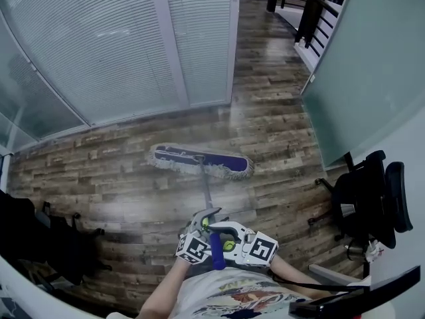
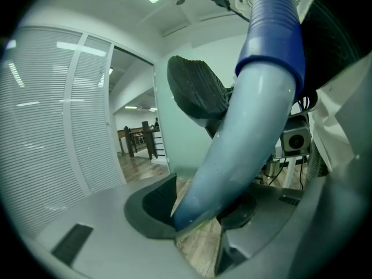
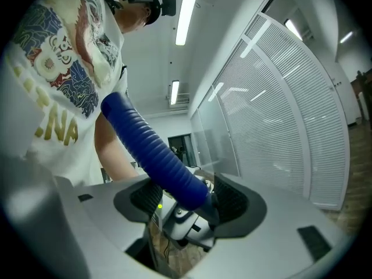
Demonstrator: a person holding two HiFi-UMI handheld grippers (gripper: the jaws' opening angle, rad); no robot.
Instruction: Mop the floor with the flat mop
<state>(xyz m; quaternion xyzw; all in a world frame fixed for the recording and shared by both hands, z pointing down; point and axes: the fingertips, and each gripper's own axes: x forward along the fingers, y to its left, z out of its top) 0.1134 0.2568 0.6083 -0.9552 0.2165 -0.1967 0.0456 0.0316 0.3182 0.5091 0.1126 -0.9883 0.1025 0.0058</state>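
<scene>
The flat mop's blue head (image 1: 201,161), with its pale fringe, lies on the wooden floor ahead of me. Its pole (image 1: 207,195) runs back to both grippers in front of my chest. My left gripper (image 1: 198,239) is shut on the pale pole (image 2: 244,138) just below the blue ribbed grip (image 2: 273,22). My right gripper (image 1: 252,246) sits close beside it. In the right gripper view this gripper (image 3: 189,201) is shut on the blue ribbed grip (image 3: 154,150).
A glass wall with white blinds (image 1: 119,45) stands beyond the mop. A frosted glass partition (image 1: 372,65) and a black office chair (image 1: 372,201) are on the right. Dark chair bases (image 1: 46,244) stand at the left, a desk edge (image 1: 358,298) at the bottom right.
</scene>
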